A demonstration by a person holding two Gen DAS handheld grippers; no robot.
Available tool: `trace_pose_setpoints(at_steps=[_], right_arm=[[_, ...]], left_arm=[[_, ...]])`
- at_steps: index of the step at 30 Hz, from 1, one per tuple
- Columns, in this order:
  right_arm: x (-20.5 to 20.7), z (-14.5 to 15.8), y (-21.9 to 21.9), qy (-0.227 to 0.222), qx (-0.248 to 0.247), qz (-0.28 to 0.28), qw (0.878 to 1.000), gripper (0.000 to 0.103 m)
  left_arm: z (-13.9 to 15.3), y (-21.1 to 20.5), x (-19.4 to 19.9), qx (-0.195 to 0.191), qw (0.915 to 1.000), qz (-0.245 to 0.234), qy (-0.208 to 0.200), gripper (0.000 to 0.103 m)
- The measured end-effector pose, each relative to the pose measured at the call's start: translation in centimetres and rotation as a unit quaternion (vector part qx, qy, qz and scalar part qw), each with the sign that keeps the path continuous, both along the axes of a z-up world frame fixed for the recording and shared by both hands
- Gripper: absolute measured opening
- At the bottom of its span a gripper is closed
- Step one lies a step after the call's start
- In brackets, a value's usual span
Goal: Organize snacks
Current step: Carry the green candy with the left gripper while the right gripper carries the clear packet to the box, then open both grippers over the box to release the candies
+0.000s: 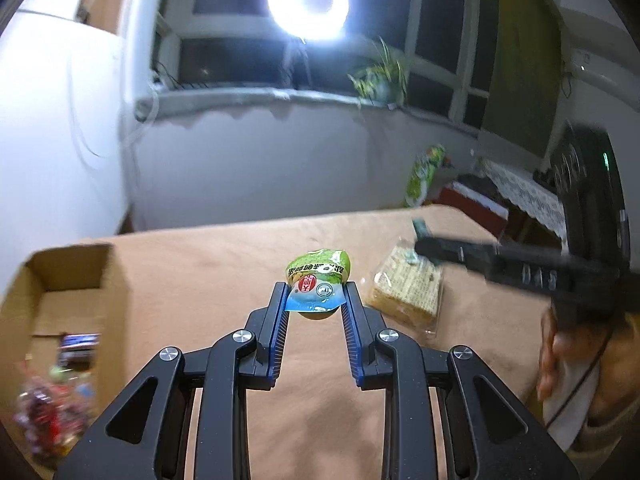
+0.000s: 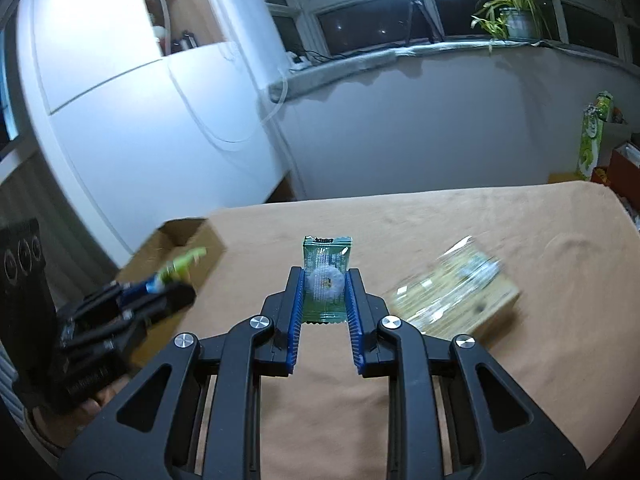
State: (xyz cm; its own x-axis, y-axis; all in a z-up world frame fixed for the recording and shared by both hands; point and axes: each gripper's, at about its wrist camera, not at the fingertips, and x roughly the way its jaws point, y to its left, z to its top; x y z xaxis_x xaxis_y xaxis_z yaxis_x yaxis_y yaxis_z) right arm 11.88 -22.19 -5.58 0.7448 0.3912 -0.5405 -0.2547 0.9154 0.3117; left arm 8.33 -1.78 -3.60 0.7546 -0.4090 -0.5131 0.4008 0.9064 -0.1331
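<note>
Both tongs are carrying snacks above the table (image 1: 224, 272): the left tongs (image 1: 316, 300) are clamping a green-and-blue snack packet (image 1: 318, 280), and the right tongs (image 2: 325, 292) are pinching a small green wafer packet (image 2: 326, 276). This looks like the carry step toward the cardboard box (image 1: 68, 276) at the table's left edge, already holding some snacks. Next, each packet needs releasing over the box opening, while the biscuit pack (image 1: 408, 292) is waiting on the table.
</note>
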Motion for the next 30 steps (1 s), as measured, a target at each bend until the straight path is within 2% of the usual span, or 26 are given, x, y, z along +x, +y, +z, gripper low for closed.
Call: trace_pose_setpoints(at_steps=[5, 12, 23, 30], right_arm=[[-1.8, 2.4, 4.2, -0.021, -0.011, 0.036, 0.999, 0.021], [-0.5, 4.5, 11.3, -0.039, -0.026, 0.104, 0.994, 0.021], [1.8, 4.0, 22.0, -0.033, -0.037, 0.202, 0.978, 0.021], [3.5, 2.6, 25.3, -0.021, -0.040, 0.229, 0.972, 0.021]], left_arm=[[2.4, 3.1, -1.9, 0.006, 0.9986, 0.033, -0.040, 0.025], [3.2, 7.6, -3.0, -0.010, 0.9956, 0.072, -0.059, 0.025], [1.3, 15.6, -3.6, -0.013, 0.9867, 0.157, -0.041, 0.025], [-0.6, 17.9, -3.0, -0.009, 0.9829, 0.183, -0.015, 0.025]])
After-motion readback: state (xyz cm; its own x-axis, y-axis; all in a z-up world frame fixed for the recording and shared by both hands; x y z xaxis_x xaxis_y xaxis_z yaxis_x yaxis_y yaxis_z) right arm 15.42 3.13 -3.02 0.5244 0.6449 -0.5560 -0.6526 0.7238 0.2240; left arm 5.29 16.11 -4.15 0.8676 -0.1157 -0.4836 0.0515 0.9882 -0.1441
